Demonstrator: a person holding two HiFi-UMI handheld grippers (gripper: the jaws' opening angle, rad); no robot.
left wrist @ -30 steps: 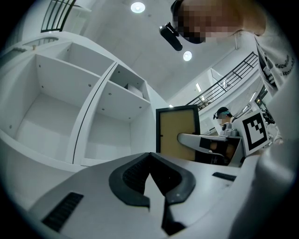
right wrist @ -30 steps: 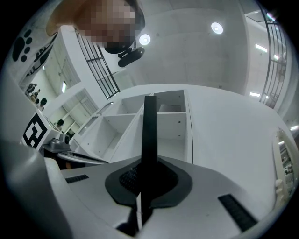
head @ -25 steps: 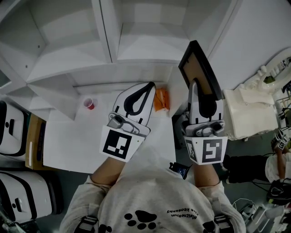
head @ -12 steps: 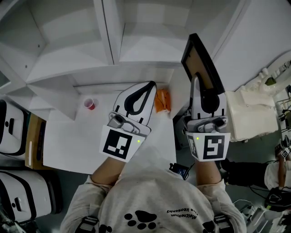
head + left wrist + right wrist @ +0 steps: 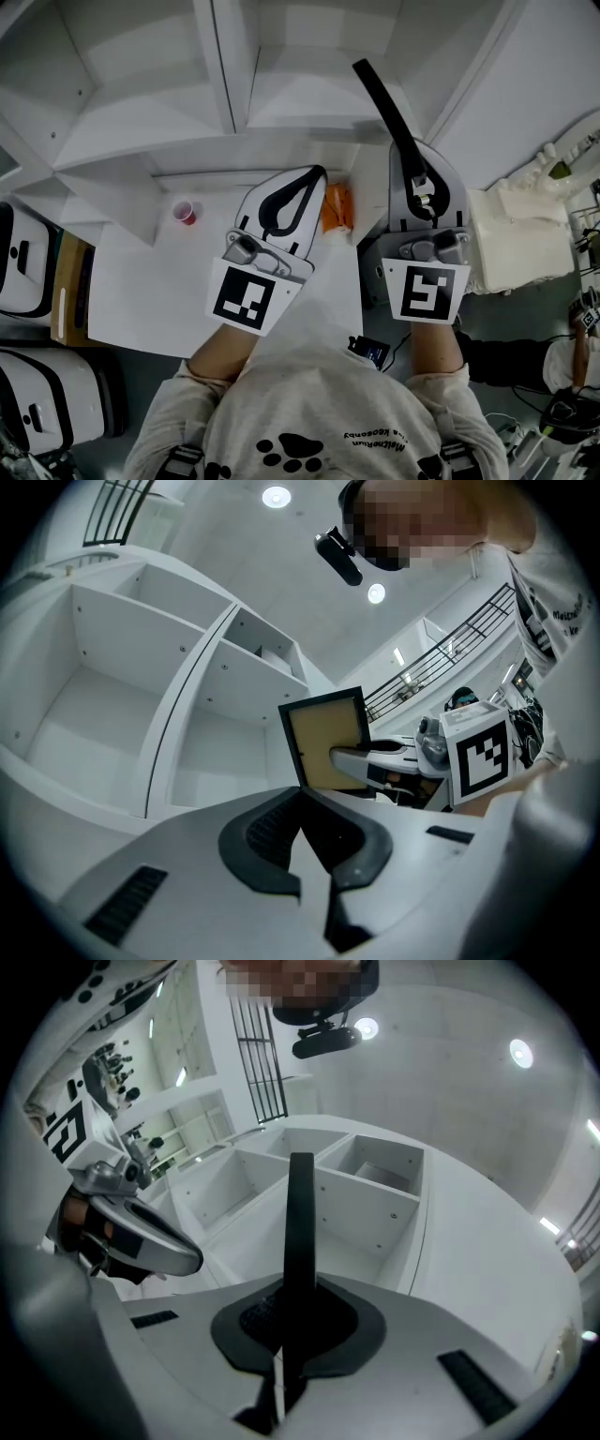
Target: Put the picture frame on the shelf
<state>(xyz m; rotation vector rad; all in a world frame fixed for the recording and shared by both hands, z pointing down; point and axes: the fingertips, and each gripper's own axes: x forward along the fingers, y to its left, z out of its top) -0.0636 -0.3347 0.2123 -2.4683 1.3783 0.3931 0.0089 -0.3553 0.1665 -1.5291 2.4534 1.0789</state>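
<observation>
right tongs (image 5: 412, 157): clamped on picture frame (image 5: 380, 98) by one edge | frame: edge-on from above, jutting past the tips, in the air before the white shelf (image 5: 281, 122) (apparently not touching) | left tongs (image 5: 314, 175): closed, empty, over desk (image 5: 141, 281)

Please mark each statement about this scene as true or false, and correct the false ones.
1. The right hand-held gripper holds the picture frame. True.
2. The left hand-held gripper holds the red cup. False: its jaws are shut on nothing; the red cup stands on the table.
3. The picture frame stands on the shelf. False: it is held in the air before the shelf.
4. An orange item lies on the table. True.
</observation>
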